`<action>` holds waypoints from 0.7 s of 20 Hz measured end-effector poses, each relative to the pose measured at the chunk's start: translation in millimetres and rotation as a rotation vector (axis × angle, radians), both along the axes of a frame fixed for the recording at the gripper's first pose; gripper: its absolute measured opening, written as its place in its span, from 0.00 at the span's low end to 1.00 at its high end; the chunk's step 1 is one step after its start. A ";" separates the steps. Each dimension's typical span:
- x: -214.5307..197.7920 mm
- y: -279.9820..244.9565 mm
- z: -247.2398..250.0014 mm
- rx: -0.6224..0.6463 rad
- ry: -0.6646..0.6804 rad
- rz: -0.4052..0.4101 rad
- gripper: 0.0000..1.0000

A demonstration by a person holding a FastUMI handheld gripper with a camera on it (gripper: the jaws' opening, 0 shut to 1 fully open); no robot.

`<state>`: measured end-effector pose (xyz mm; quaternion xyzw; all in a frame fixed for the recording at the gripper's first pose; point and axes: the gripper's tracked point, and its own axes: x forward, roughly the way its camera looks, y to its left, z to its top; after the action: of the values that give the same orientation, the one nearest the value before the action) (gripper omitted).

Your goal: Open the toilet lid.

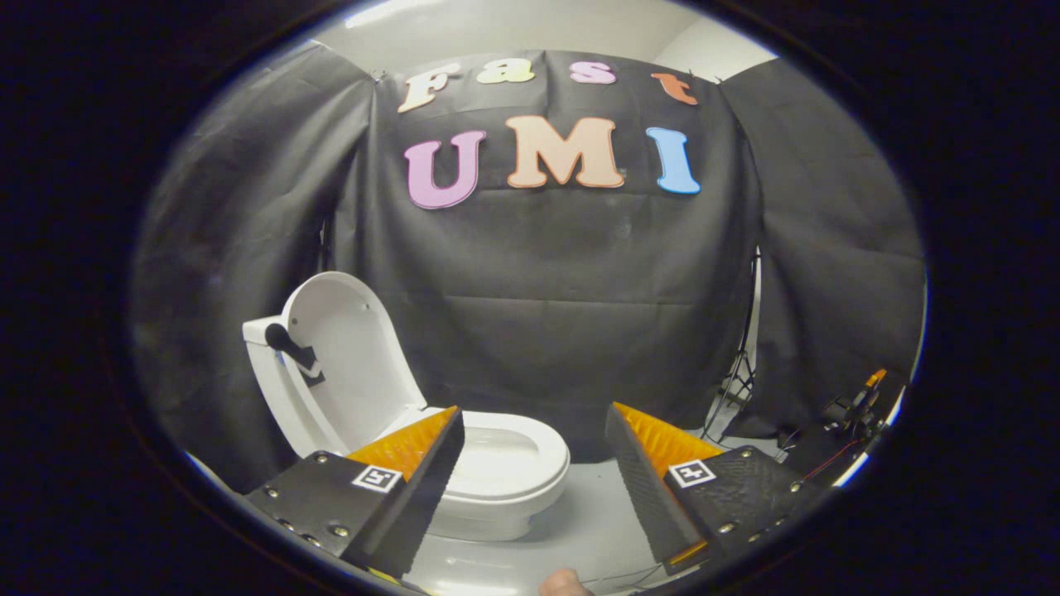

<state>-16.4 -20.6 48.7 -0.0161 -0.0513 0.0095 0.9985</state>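
Gripper view: tool (pixel 534 451) spread, empty; toilet lid (pixel 352 360) upright beyond; tripod (pixel 739 368) right.

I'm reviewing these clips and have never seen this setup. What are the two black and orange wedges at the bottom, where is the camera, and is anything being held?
The camera rides on a hand-held gripper and looks forward along it. The wedges are its two fingers, standing wide apart with nothing between them. Beyond the fingers, a white toilet stands on the pale floor against the black cloth wall. Its lid is already up, leaning back against the tank. A black handle sticks out from the lid. A stand with cables sits past the other finger.
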 end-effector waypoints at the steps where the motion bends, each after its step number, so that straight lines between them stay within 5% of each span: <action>1: 0.6 -1.1 -0.6 0.001 0.005 -0.001 1.00; 14: 3.6 -16.3 2.1 0.045 0.002 -0.031 1.00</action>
<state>-12.8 -36.8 50.9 0.0058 -0.0503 -0.0071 0.9987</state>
